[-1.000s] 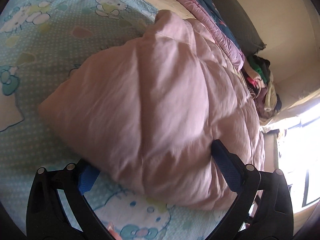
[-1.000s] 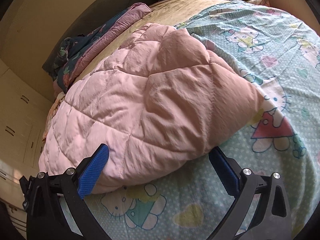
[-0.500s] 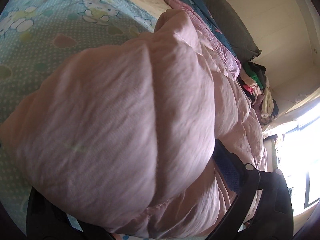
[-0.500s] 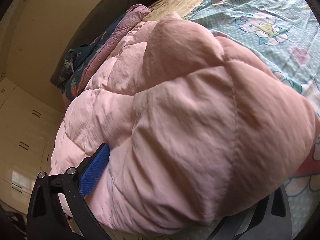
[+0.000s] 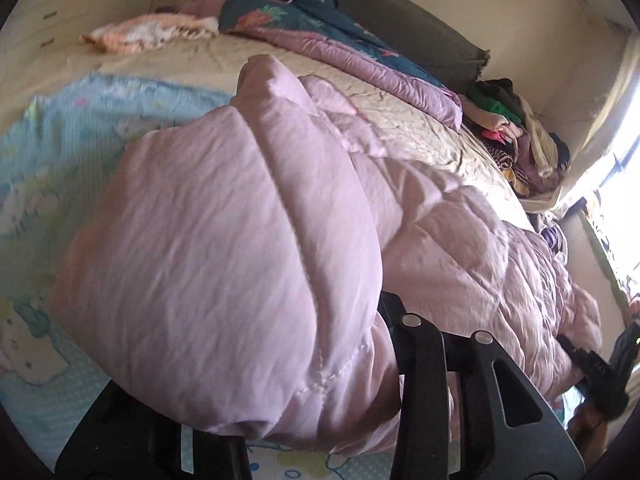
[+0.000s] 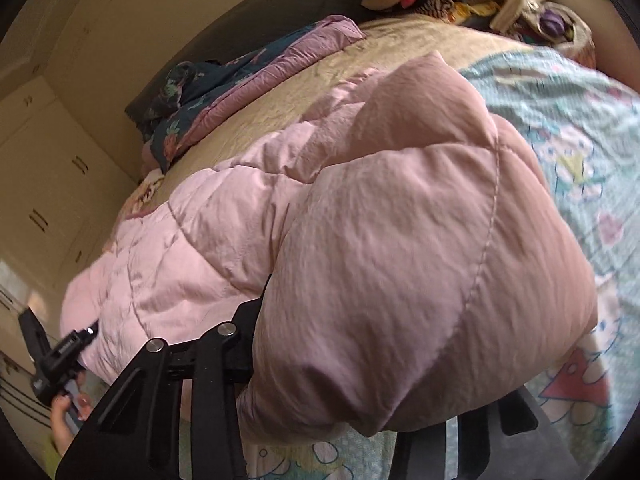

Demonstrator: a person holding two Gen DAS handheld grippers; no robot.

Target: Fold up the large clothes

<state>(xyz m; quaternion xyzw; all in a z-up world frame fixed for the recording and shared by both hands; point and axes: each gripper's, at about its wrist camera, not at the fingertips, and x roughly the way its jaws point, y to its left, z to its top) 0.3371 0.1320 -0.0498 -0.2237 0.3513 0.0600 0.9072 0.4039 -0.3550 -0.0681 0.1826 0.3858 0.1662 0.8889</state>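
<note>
Low in the left wrist view, my left gripper [image 5: 280, 412] is closed on a thick fold of the pink quilt [image 5: 224, 264]; the padding bulges between the jaws and hides the tips, so I judge the hold firm from how the cloth bunches over the frame; the quilt fills the middle of the frame and runs off to the right, over the cartoon sheet [image 5: 36, 184] at left; I hold it by its near edge, I think, so the bulk can be carried over for a fold; at upper right lies a heap of clothes [image 5: 516, 136], and a dark floral blanket [image 5: 304, 20] sits along the top; my other gripper shows at lower right.

Across the right wrist view, my right gripper [image 6: 348, 420] is likewise clamped on the quilt's near edge, the fold swelling over the jaws at centre right; the rest spreads to the left; the sheet shows at right; gripping both ends should keep the edge level as it lifts.
</note>
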